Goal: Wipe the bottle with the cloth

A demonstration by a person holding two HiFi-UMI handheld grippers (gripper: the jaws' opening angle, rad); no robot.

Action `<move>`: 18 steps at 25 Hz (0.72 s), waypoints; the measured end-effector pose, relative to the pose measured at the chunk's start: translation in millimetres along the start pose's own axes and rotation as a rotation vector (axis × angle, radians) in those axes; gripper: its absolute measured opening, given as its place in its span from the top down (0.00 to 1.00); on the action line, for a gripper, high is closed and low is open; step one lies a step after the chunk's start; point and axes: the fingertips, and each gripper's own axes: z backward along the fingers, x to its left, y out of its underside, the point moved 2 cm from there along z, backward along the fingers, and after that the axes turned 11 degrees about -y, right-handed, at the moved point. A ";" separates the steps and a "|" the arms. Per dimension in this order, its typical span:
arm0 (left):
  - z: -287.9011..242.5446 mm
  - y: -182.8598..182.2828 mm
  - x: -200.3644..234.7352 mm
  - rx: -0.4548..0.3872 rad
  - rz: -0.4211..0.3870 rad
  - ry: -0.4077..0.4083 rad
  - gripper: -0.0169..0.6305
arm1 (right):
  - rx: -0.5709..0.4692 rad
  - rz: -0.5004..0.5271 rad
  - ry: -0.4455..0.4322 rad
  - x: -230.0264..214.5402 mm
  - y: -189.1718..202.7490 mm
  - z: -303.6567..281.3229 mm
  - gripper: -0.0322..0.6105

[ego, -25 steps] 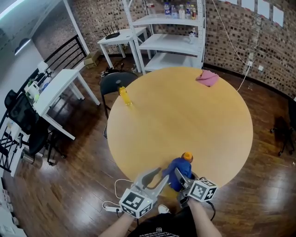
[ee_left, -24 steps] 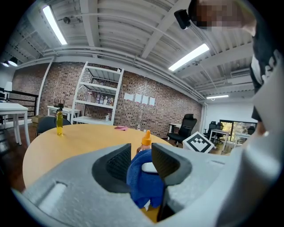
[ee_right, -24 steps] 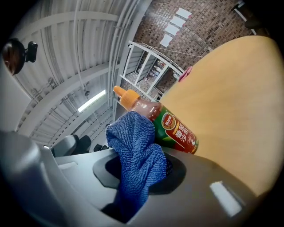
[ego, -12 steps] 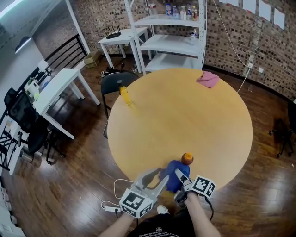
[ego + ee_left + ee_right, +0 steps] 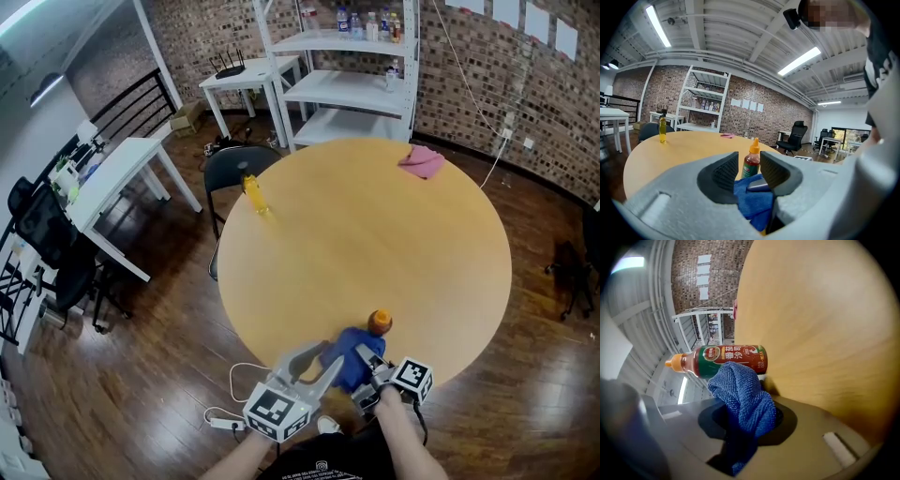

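Observation:
A sauce bottle (image 5: 379, 322) with an orange cap stands upright near the front edge of the round wooden table (image 5: 375, 234). My right gripper (image 5: 367, 360) is shut on a bunched blue cloth (image 5: 347, 356), which lies against the bottle's near side. In the right gripper view the cloth (image 5: 743, 397) bulges out of the gripper (image 5: 746, 417) and overlaps the bottle (image 5: 723, 359). My left gripper (image 5: 317, 360) hovers open just left of the cloth. In its own view the left gripper (image 5: 749, 169) frames the bottle (image 5: 751, 159) beyond it, with the cloth (image 5: 752, 199) below.
A yellow bottle (image 5: 251, 194) stands at the table's far left edge and a pink cloth (image 5: 421, 159) lies at its far right edge. Behind the table are a black chair (image 5: 234, 164), white shelves (image 5: 347, 84) and a white side table (image 5: 117, 178). A cable (image 5: 230, 417) lies on the floor.
My right gripper and the blue cloth have slid a little down and back from the bottle toward the near table edge, uncovering more of the bottle. The left gripper has barely moved.

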 end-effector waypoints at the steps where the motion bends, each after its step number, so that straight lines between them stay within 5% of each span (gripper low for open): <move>1: 0.0 -0.2 -0.7 -0.001 0.001 0.001 0.75 | 0.013 0.042 -0.009 4.6 1.5 0.9 0.80; 11: -0.8 -3.5 0.3 -0.032 0.037 0.013 0.75 | 0.136 0.501 -0.092 72.4 19.4 6.6 0.80; 18: 8.9 -14.0 -8.2 -0.066 0.077 0.026 0.75 | 0.190 0.944 -0.148 130.8 41.9 24.3 0.80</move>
